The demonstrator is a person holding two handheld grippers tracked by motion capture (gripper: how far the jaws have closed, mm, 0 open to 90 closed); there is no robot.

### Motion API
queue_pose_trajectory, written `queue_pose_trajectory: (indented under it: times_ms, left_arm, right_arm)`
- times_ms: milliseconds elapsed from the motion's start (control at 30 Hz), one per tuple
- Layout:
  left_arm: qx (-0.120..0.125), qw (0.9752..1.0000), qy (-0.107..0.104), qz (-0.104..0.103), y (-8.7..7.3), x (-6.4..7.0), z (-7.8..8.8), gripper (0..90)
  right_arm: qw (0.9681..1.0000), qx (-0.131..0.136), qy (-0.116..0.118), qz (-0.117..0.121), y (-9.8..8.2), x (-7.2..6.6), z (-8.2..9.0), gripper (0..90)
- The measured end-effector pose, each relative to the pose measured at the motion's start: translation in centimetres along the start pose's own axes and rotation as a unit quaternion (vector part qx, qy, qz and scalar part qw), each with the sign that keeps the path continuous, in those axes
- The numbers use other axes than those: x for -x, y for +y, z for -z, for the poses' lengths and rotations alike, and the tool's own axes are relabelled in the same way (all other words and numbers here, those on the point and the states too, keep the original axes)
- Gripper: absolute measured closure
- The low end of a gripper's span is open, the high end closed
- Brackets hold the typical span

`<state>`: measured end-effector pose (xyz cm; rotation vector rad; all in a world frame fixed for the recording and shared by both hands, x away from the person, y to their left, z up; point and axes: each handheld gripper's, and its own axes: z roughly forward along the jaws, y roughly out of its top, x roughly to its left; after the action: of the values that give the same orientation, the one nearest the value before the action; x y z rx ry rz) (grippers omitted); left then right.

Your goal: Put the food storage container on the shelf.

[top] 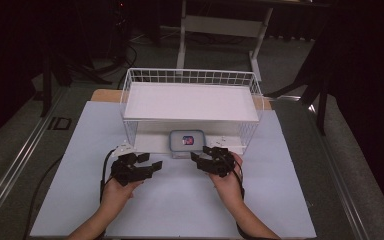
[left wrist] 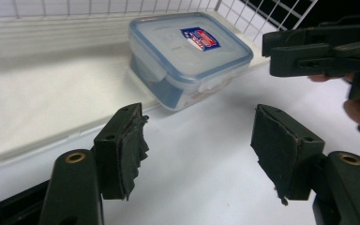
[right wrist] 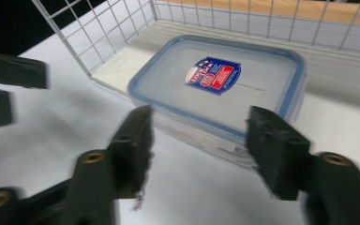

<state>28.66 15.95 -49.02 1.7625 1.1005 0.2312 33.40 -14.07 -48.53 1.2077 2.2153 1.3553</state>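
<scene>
I'm bringing both tongs, left tongs [top: 152, 165] and right tongs [top: 196, 157], apart & holding nothing, toward the lidded plastic food box [top: 187, 141] sitting on the wire rack's [top: 190, 80] lower shelf at its front edge w/ one end overhanging the bench [top: 180, 200]: grab not yet made, whole move left.

food container [right wrist: 215, 89]: clear glossy plastic, blue-rimmed lid, glossy paper label [right wrist: 213, 75] | wire rack [top: 190, 77]: white-coated metal mesh, matt white shelf boards | left gripper [left wrist: 199, 150] and right gripper [right wrist: 199, 145]: matt black plastic, brass-look screws, rough frayed dark pads [left wrist: 131, 154] | table [top: 180, 200]: smooth matt pale sheet
</scene>
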Motion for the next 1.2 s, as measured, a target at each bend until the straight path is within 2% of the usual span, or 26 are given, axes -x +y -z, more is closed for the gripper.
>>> queue_pose_trajectory:
  times_ms: [67, 167, 200, 233, 267, 300, 367, 400, 467, 500, 533, 633, 667, 733, 767, 867, 1033, 1200]
  left_arm:
    - [-0.002, 0.9997, -0.021, -0.013, -0.7, 0.1, 1.0, 29.1]
    - [0.0, 0.9994, -0.029, -0.02, -1.1, 0.1, 1.6, 26.7]
    - [0.0, 0.9991, -0.036, -0.022, -1.2, 0.1, 1.8, 21.9]
    - [0.006, 0.9988, -0.035, -0.035, -1.6, 0.1, 1.9, 17.4]
    - [0.006, 0.9988, -0.035, -0.035, -1.6, 0.1, 1.9, 16.4]
    - [0.009, 0.9984, -0.03, -0.047, -1.9, 0.1, 2.0, 15.1]
    - [0.012, 0.9978, -0.035, -0.054, -2.4, 0.1, 2.0, 5.7]
    - [-0.001, 0.9975, -0.033, -0.062, -2.8, 0.1, 1.9, 2.0]
    - [0.002, 0.9972, -0.029, -0.069, -3.0, 0.1, 2.0, 2.0]
    - [0.002, 0.9967, -0.014, -0.079, -3.3, 0.2, 2.0, 2.0]
    - [0.002, 0.9967, -0.014, -0.079, -3.3, 0.2, 2.0, 1.9]
    - [0.009, 0.9966, -0.02, -0.08, -3.7, 0.1, 2.2, 1.9]
    - [0.01, 0.9967, -0.019, -0.079, -3.9, 0.1, 2.2, 1.9]
    - [0.021, 0.9951, 0.002, -0.097, -4.2, 0.4, 2.4, 1.9]
    - [0.023, 0.9943, 0.007, -0.104, -4.2, 0.5, 2.4, 0.6]
    - [0.014, 0.9948, -0.014, -0.099, -4.5, 0.6, 2.2, 0.5]
    - [0.012, 0.9946, -0.009, -0.102, -5.0, 0.6, 1.9, 0.5]
    - [0.019, 0.9947, -0.014, -0.1, -4.9, 0.5, 1.9, 0.6]
  right_arm:
    - [1.0, 0.006, -0.002, -0.008, -0.2, -0.2, 0.0, 43.2]
    - [1.0, 0.003, -0.005, -0.005, -0.3, -0.4, -0.1, 43.5]
    - [1.0, -0.001, -0.009, 0.0, -0.5, -0.6, -0.3, 47.2]
    - [0.9999, -0.003, -0.01, 0.002, -0.6, -0.7, -0.4, 49.0]
    - [0.9999, -0.005, -0.011, 0.001, -0.6, -0.8, -0.4, 50.5]
    - [0.9999, -0.007, -0.014, 0.004, -0.7, -0.9, -0.5, 52.4]
    - [0.9998, -0.007, -0.016, 0.003, -0.8, -1.0, -0.6, 53.6]
    - [0.9998, -0.009, -0.018, 0.007, -1.0, -1.2, -0.8, 55.8]
    - [0.9998, -0.01, -0.019, 0.007, -1.1, -1.2, -0.8, 58.5]
    - [0.9997, -0.014, -0.02, 0.006, -1.3, -1.2, -1.0, 62.9]
    - [0.9997, -0.014, -0.02, 0.006, -1.3, -1.2, -1.0, 62.9]
    - [0.9996, -0.022, -0.012, 0.011, -1.7, -1.2, -1.3, 80.8]
    - [0.9996, -0.022, -0.012, 0.011, -1.7, -1.2, -1.3, 80.8]
    - [0.9994, -0.032, -0.008, 0.005, -2.0, -1.2, -1.7, 88.3]
    - [0.9993, -0.035, -0.004, 0.006, -2.1, -1.2, -1.9, 89.6]
    - [0.9989, -0.044, -0.011, 0.006, -2.4, -1.1, -2.2, 89.9]
    - [0.9979, -0.061, -0.02, 0.003, -2.9, -0.8, -2.9, 90.0]
    - [0.9977, -0.062, -0.027, 0.0, -2.8, -0.5, -3.3, 90.0]
